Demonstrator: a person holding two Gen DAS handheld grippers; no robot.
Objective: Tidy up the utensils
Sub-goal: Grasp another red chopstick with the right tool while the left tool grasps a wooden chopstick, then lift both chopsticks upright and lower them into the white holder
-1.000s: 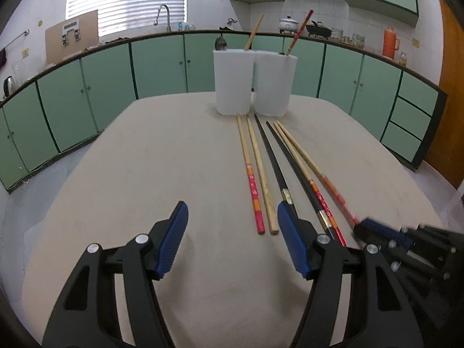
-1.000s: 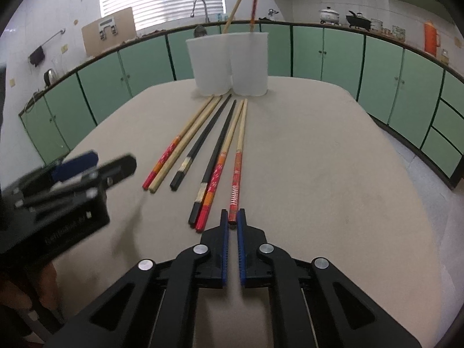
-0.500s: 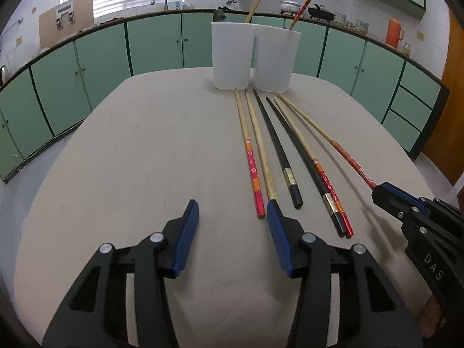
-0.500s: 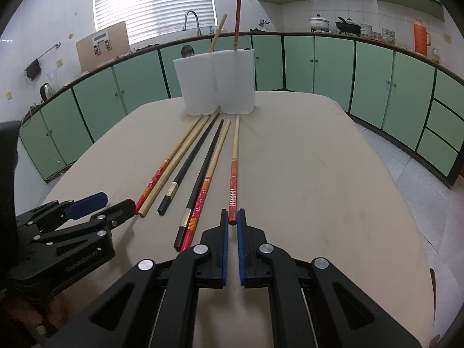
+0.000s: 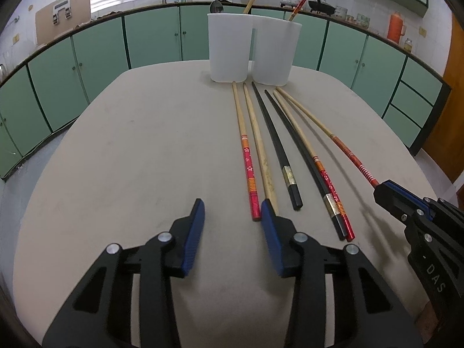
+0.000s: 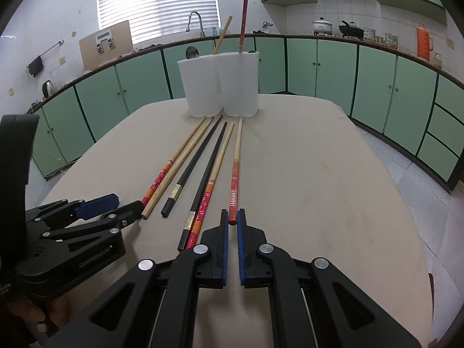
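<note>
Several chopsticks lie side by side on the beige table (image 5: 130, 150), tips toward two white holder cups (image 5: 252, 52) at the far edge. My left gripper (image 5: 232, 211) is open just behind the near ends of the flowered red chopstick (image 5: 248, 168) and the plain wooden one (image 5: 262, 156). My right gripper (image 6: 232, 217) is shut on the near end of the rightmost chopstick with the red handle (image 6: 234, 185), which still lies on the table. The cups (image 6: 220, 84) hold a spoon, a wooden chopstick and a red chopstick.
Two black chopsticks (image 5: 278, 145) and another red-handled one (image 5: 324, 174) lie between the grippers. Green kitchen cabinets (image 5: 95, 66) ring the table. The table's right edge (image 6: 406, 203) drops to a tiled floor.
My left gripper has moved left, from the black chopsticks to behind the leftmost pair. My right gripper has stayed shut at the red-handled chopstick's end while both views have drawn closer to the table.
</note>
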